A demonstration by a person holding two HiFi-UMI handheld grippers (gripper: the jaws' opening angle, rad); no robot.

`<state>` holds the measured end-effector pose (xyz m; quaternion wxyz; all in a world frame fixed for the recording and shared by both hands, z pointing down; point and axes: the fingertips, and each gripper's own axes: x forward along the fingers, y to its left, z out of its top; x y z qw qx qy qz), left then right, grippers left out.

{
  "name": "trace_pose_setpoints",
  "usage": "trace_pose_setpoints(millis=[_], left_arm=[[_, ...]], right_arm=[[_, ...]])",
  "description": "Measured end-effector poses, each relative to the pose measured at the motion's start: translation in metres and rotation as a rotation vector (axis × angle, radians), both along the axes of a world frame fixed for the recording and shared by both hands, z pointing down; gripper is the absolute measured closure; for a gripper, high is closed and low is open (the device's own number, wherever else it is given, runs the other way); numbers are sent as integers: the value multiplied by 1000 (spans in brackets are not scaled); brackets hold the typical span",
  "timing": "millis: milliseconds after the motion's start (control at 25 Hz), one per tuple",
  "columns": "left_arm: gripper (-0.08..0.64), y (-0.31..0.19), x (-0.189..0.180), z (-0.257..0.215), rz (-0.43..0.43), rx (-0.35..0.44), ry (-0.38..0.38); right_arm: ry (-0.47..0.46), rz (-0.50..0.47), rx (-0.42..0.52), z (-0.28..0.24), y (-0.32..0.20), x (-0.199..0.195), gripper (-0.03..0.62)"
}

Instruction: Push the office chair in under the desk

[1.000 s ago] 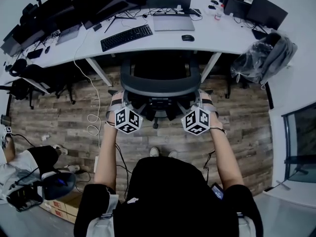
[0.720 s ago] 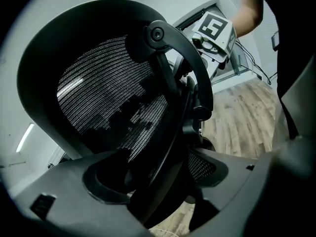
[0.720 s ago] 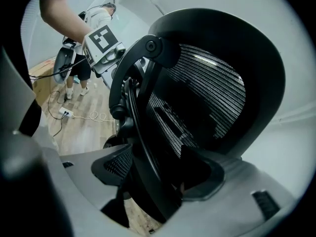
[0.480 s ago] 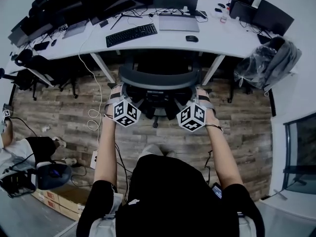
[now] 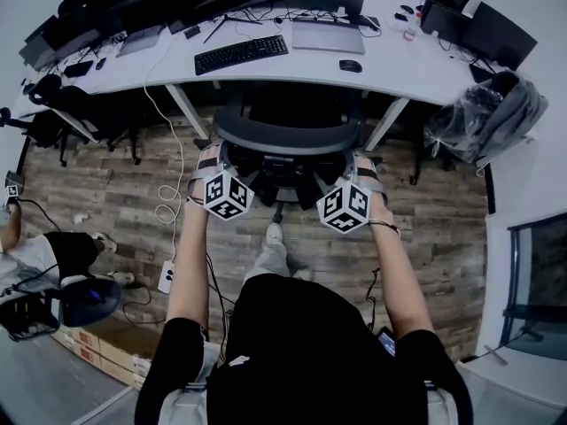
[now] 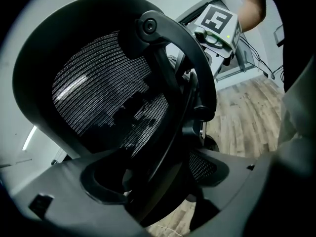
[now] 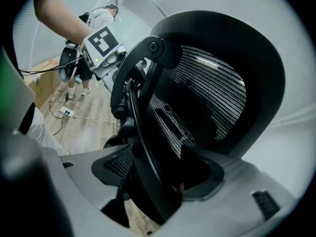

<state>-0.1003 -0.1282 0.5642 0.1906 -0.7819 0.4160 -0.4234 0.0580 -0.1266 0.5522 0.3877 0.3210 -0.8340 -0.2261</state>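
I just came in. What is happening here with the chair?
A person stands behind a black office chair and holds its backrest with two handheld grippers. The left gripper has its fingers closed on the backrest's left edge, the right gripper on its right edge. The chair stands close against the white desk, backrest toward the person.
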Motion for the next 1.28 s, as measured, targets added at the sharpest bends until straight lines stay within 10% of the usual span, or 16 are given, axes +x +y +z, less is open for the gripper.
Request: trace_pose_setpoints(millis=[1280], left_arm=[[175, -133, 10, -3, 42, -16, 39]], right_arm=[[86, 8, -48, 8, -140, 3, 281]])
